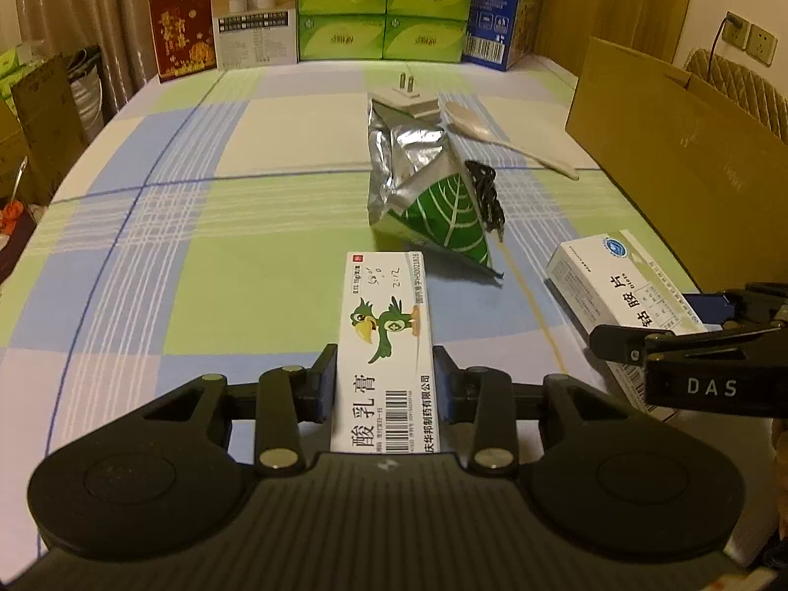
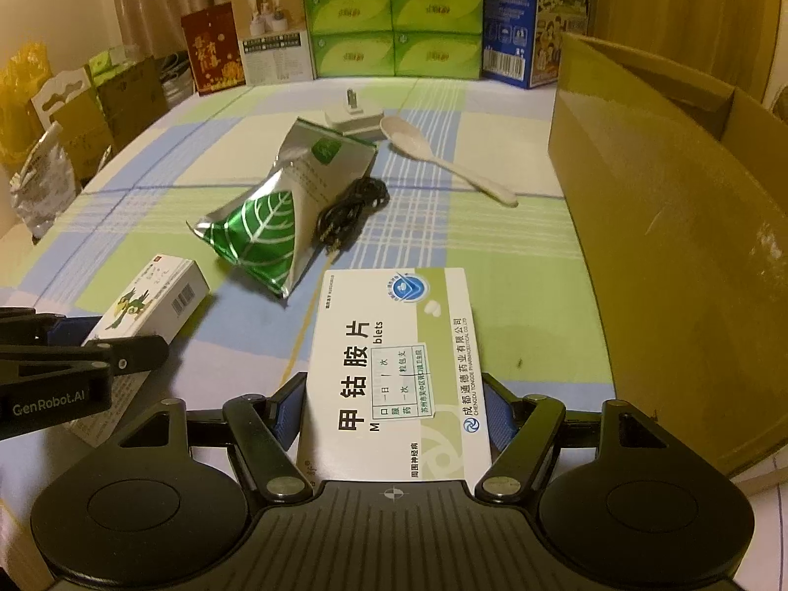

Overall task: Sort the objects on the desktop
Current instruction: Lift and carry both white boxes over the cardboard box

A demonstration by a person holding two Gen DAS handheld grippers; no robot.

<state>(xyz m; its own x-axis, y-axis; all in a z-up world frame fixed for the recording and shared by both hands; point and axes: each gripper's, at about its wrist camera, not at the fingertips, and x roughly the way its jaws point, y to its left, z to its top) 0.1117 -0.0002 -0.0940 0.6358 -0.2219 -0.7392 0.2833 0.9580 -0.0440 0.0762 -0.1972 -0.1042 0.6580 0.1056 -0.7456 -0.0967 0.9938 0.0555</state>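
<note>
Now your left gripper [image 1: 384,384] fingers clamp the parrot box [image 1: 383,344], your right gripper [image 2: 394,409] fingers the tablet box [image 2: 394,369]; the cardboard box [image 2: 665,246] wall crowds your right, while the tabletop [image 1: 172,246] lies open leftward.

I see a crinkled shiny foil pouch [image 2: 276,216], matt brown cardboard box [image 2: 679,226] right, checked cloth tablecloth [image 1: 197,271], smooth pale plastic spoon [image 2: 443,157].

Place: a home room
Signs: checked tablecloth [image 1: 207,226], beige curtains [image 1: 88,5], wall sockets [image 1: 751,37], stacked green tissue boxes [image 1: 384,5], cardboard box [image 2: 665,226] beside the table
</note>
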